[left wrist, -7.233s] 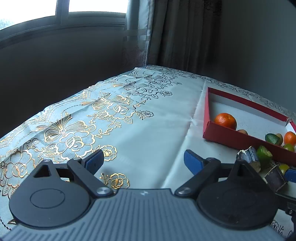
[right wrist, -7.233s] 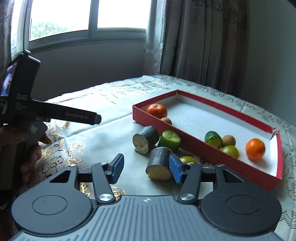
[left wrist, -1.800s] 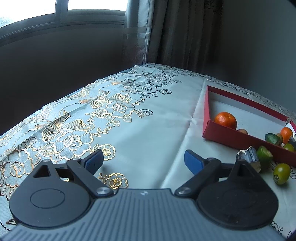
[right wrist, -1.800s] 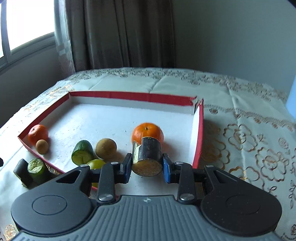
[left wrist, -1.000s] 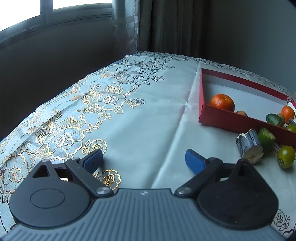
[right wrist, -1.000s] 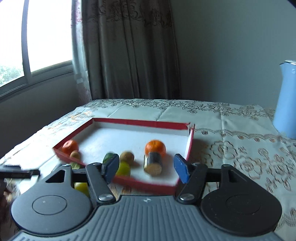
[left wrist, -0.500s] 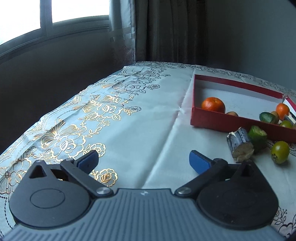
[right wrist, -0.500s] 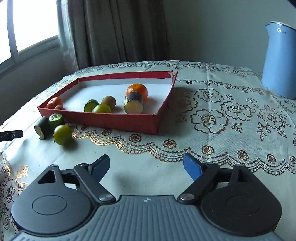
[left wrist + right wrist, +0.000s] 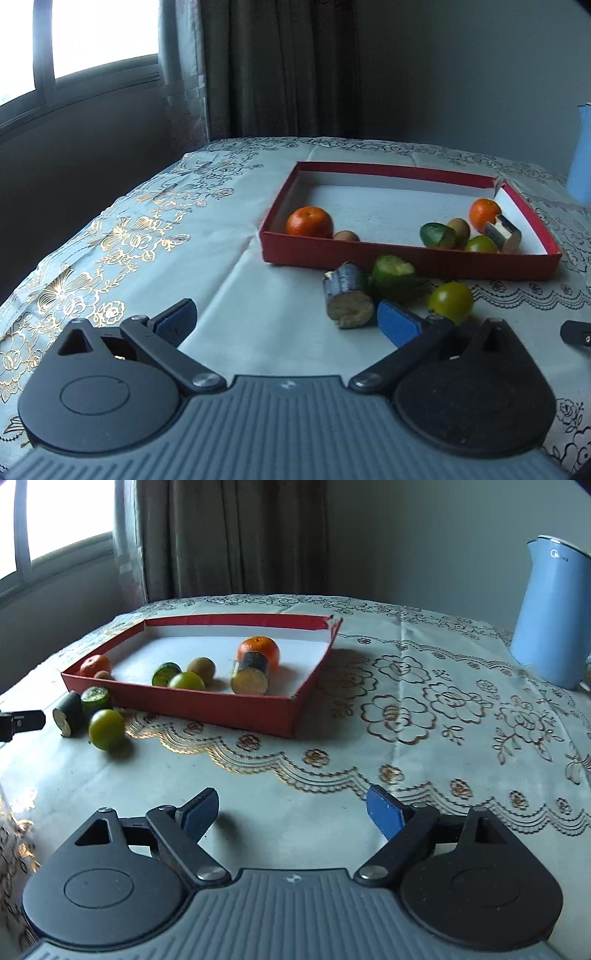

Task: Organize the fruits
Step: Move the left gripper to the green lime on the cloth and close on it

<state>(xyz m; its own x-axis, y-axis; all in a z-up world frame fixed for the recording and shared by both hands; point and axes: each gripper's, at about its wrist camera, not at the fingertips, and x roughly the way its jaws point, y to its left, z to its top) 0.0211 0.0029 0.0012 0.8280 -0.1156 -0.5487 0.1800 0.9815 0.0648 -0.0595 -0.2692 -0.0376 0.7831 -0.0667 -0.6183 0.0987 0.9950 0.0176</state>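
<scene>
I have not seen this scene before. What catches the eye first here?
The red tray on the tablecloth, holding oranges, green fruits and a dark cut stalk piece. Just outside its near wall lie three pieces: another stalk piece, a cut green fruit and a round green fruit. A blue kettle stands far right.

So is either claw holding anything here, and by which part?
Nothing is held. The left claw and the right claw are both open with only tablecloth between their pads; the cut cane piece lies free in the red tray.
</scene>
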